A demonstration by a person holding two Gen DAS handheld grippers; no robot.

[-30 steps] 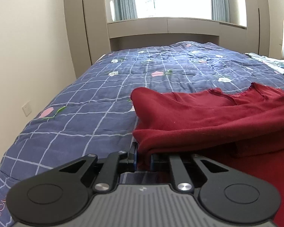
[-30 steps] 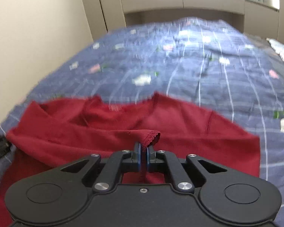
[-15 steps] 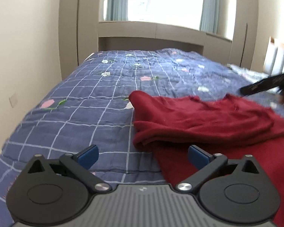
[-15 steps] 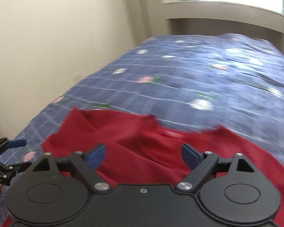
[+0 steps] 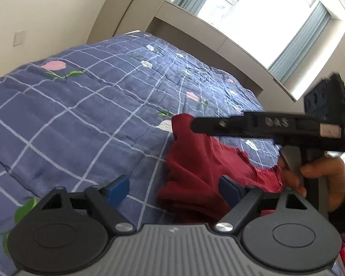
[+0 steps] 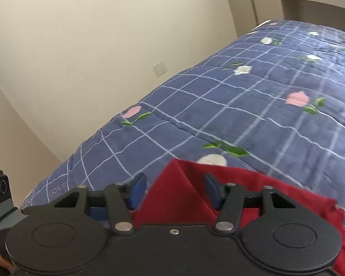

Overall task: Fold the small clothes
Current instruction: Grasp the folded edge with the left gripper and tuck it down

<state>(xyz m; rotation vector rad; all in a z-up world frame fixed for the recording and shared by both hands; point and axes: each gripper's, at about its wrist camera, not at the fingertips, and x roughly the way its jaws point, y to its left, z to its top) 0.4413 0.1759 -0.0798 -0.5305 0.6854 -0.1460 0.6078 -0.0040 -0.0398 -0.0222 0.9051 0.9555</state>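
A dark red knit top (image 5: 195, 172) lies folded and rumpled on the quilted blue bedspread (image 5: 85, 105), a soft cover with a pale grid and stitched flowers. The left gripper (image 5: 174, 189) hangs over the top's edge, its blue pads (image 5: 117, 188) apart but closing, pinching nothing. The right gripper (image 6: 173, 192) is narrowing around a pointed corner of the top, not yet pressing it.

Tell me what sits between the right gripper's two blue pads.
In the right wrist view, a corner of the red garment lies between the closing right gripper; neither pad touches it.
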